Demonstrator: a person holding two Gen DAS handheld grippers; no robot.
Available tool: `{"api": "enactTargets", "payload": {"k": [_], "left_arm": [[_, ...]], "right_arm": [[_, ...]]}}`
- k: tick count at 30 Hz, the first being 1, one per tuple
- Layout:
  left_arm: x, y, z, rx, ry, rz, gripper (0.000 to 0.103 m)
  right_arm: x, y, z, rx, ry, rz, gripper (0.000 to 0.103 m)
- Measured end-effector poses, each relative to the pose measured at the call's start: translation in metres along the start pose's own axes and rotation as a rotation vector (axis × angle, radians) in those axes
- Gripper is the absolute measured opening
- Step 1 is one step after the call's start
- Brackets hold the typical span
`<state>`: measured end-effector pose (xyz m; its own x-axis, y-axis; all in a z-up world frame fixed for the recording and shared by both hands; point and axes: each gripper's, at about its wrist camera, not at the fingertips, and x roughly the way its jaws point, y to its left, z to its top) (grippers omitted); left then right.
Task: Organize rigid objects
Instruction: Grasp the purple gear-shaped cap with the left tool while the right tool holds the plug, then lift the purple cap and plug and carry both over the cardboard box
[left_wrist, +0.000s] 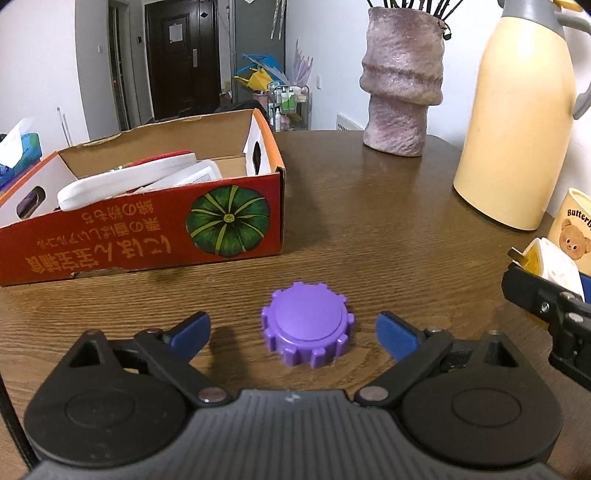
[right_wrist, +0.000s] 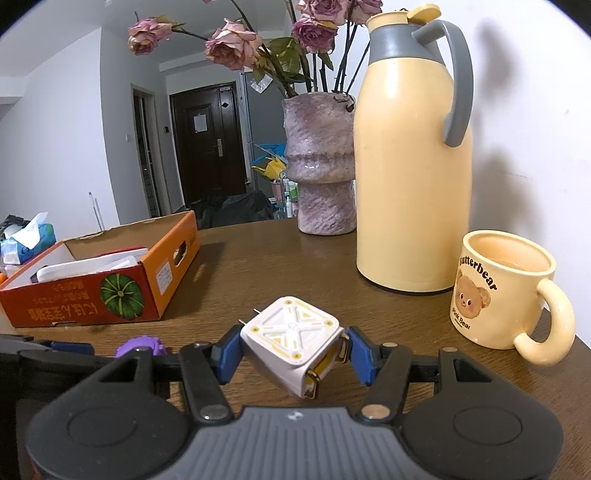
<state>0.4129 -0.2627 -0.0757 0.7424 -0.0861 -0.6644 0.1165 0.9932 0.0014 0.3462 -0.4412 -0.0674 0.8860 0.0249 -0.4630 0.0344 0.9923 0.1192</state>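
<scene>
left gripper (left_wrist: 291, 334): released, straddling purple cap (left_wrist: 307, 329) | right gripper (right_wrist: 293, 356): grasping white cube (right_wrist: 291, 343), seemingly a plug

The camera on my left claw (left_wrist: 293, 336) sits just behind its fingers, tilted down across the bench (left_wrist: 388, 221), close above the wood. It faces the cardboard box (left_wrist: 147, 236), the vase (left_wrist: 400, 85) and the flask (left_wrist: 517, 122) at the far side, with a doorway beyond. The camera on my right claw (right_wrist: 293, 356) looks the same way from further right and less steeply, so it takes in the mug (right_wrist: 506, 291) whole. Both views share the box, vase, flask, mug and door. Each catches an edge of the other claw: mine on the right shows at the left view's right edge.
</scene>
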Motion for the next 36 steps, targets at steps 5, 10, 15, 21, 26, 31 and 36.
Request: {"api": "enactTargets", "payload": {"k": [5, 10, 15, 21, 26, 31, 36], "left_arm": [[0.003, -0.004, 0.001, 0.03, -0.001, -0.002, 0.071], [0.001, -0.006, 0.001, 0.045, -0.01, -0.027, 0.056], [0.0, -0.007, 0.001, 0.061, -0.013, -0.026, 0.056], [-0.006, -0.006, 0.0, 0.064, -0.035, -0.027, 0.055], [-0.013, -0.005, 0.0, 0.069, -0.058, -0.026, 0.056], [-0.021, -0.002, -0.003, 0.07, -0.069, -0.025, 0.056], [-0.03, 0.007, -0.006, 0.063, -0.083, -0.019, 0.056]], "right_arm": [[0.0, 0.001, -0.001, 0.006, -0.004, -0.007, 0.059], [0.003, 0.002, -0.003, 0.003, 0.002, -0.015, 0.059], [0.003, 0.004, -0.005, -0.005, -0.002, -0.019, 0.059], [0.0, 0.004, -0.006, -0.002, -0.019, -0.019, 0.059], [-0.007, 0.006, -0.005, -0.004, -0.054, -0.016, 0.059], [-0.009, 0.008, -0.006, 0.009, -0.066, -0.026, 0.059], [-0.011, 0.016, -0.007, 0.023, -0.07, -0.025, 0.059]]}}
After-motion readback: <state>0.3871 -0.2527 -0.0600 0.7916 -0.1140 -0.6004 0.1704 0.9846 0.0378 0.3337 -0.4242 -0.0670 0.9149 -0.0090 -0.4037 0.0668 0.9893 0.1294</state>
